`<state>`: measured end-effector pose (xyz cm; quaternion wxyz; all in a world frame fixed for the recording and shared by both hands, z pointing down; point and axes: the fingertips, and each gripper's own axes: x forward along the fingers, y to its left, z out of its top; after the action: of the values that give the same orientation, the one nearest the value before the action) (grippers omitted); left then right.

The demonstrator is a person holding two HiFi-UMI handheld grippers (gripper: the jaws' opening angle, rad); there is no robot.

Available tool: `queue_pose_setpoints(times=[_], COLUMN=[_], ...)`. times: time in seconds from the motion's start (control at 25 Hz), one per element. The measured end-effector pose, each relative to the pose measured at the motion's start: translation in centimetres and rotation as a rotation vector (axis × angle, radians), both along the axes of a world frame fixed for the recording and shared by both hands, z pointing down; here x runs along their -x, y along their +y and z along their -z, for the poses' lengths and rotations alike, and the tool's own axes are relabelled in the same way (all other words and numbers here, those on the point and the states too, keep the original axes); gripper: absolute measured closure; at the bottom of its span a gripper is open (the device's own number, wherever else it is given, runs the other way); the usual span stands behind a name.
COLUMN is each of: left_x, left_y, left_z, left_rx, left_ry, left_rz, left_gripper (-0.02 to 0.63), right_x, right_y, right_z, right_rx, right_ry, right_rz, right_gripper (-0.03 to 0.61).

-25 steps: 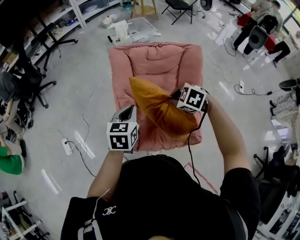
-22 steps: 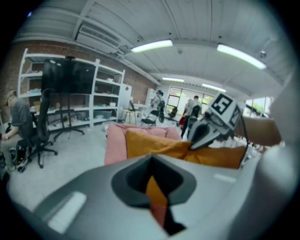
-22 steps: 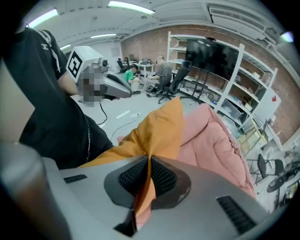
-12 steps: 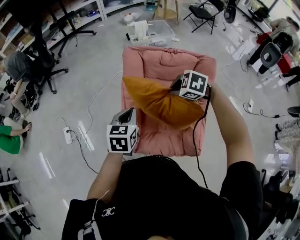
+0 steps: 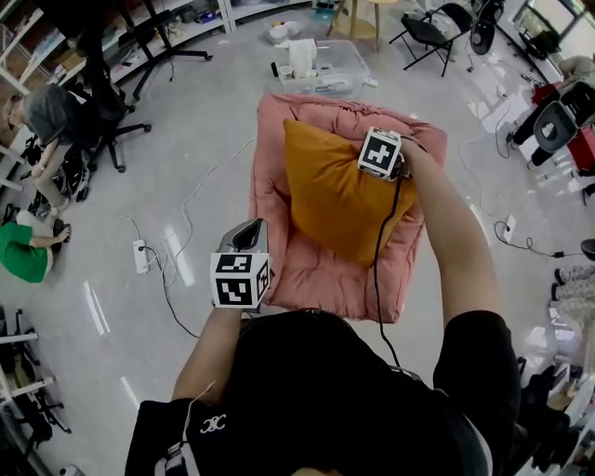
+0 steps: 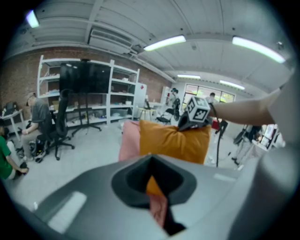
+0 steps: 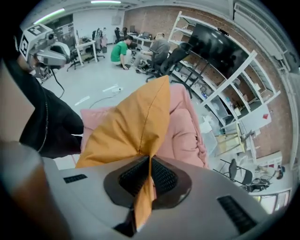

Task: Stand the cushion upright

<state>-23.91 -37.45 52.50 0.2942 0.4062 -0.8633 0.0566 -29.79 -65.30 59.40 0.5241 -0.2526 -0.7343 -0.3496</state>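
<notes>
An orange cushion (image 5: 337, 197) stands on edge on a pink floor seat (image 5: 311, 270), leaning toward the seat's back. My right gripper (image 5: 400, 167) is shut on its top right corner; a fold of orange fabric (image 7: 143, 197) is pinched between the jaws in the right gripper view. Off the seat's front left corner, my left gripper (image 5: 251, 226) hangs apart from both, jaws shut on nothing. The left gripper view shows the cushion (image 6: 176, 140) upright in front of the pink seat (image 6: 129, 140), with the right gripper (image 6: 193, 112) at its top.
A clear plastic bin (image 5: 314, 58) sits on the floor behind the seat. Cables and a power strip (image 5: 140, 256) lie to the left. Office chairs (image 5: 88, 112) and seated people are at the far left, shelving along the back, more chairs (image 5: 437, 23) at the right.
My right gripper has carried the cushion's corner toward the seat's back, and the cushion has swung from a low slanted lie to standing on edge. The left gripper has hardly moved.
</notes>
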Motion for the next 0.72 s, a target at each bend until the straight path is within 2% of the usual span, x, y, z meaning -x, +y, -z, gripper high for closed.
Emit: queue_pose_setpoints(times=[0.16,0.36,0.4,0.44,0.52,0.6,0.72], left_x=[0.4,0.6,0.6,0.6,0.6,0.6,0.9], left_y=[-0.4,-1.0,-1.1,-1.1,-1.1,-1.2,-1.4], left_z=[-0.6,-1.3,-1.4,-1.5,-1.6,-1.5,-1.2], left_rx=[0.02,0.031,0.032,0.034,0.036,0.032,0.022], left_ry=[0.009,0.018,0.017,0.016,0.013,0.01,0.004], left_rz=[0.01,0.013,0.012,0.009,0.005,0.001,-0.008], left_gripper=[0.614,0.614,0.614,0.614,0.614,0.614,0.614], right_x=[2.2,3.5,3.4,3.3,3.0,2.6,2.1], right_y=[-4.4,-10.8,-11.6,-12.3,-13.4,-13.5,-11.5], right_z=[-1.1,-2.8,-3.1,-3.3,-3.3,-2.5,0.2], right_rx=[-0.097,-0.236,-0.247,-0.252,-0.246,-0.205,-0.027], right_ry=[-0.052,-0.17,-0.207,-0.247,-0.328,-0.402,-0.531], right_rz=[-0.105,-0.332,-0.372,-0.411,-0.488,-0.555,-0.66], right_gripper=[0.569,0.566,0.554,0.511,0.437,0.394,0.394])
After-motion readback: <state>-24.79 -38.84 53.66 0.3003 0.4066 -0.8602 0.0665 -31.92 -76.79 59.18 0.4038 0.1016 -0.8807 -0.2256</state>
